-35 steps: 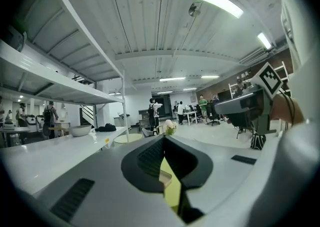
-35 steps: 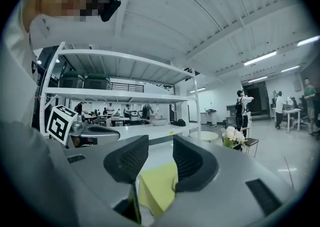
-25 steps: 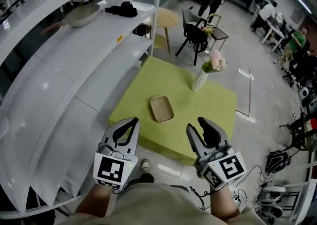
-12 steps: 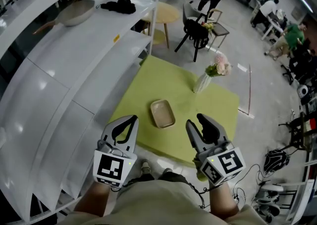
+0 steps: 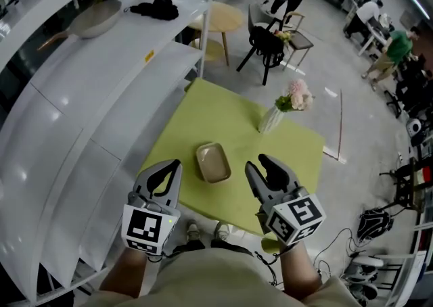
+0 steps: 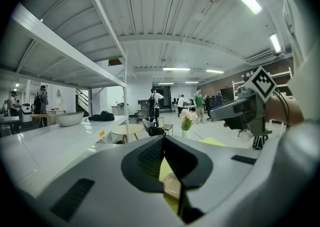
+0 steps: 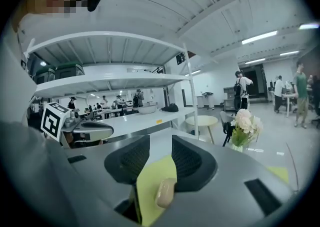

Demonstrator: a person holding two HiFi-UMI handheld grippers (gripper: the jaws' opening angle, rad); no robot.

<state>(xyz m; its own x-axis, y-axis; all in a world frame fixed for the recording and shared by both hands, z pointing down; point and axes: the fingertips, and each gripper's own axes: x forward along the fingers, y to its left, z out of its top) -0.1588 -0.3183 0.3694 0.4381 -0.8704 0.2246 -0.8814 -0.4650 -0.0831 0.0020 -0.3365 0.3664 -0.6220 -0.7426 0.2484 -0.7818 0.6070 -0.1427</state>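
A beige shallow tray lies on a yellow-green table, with a vase of pink and white flowers beyond it. Both grippers hover above the table's near edge, either side of the tray, and hold nothing. My left gripper has its fingertips together. My right gripper stands open, fingers apart. In the left gripper view the tray shows in the narrow slit below the gripper's tips. The right gripper view shows the tray in the gap of the gripper.
White shelving runs along the left, carrying a pan and a black cloth. A round wooden table and a chair stand behind. People are at the far right. Shoes show under the table edge.
In the head view the table and tray have slid closer, so the tray now lies between the two grippers. The right gripper has tilted leftwards. The tray now shows between both grippers' jaws.
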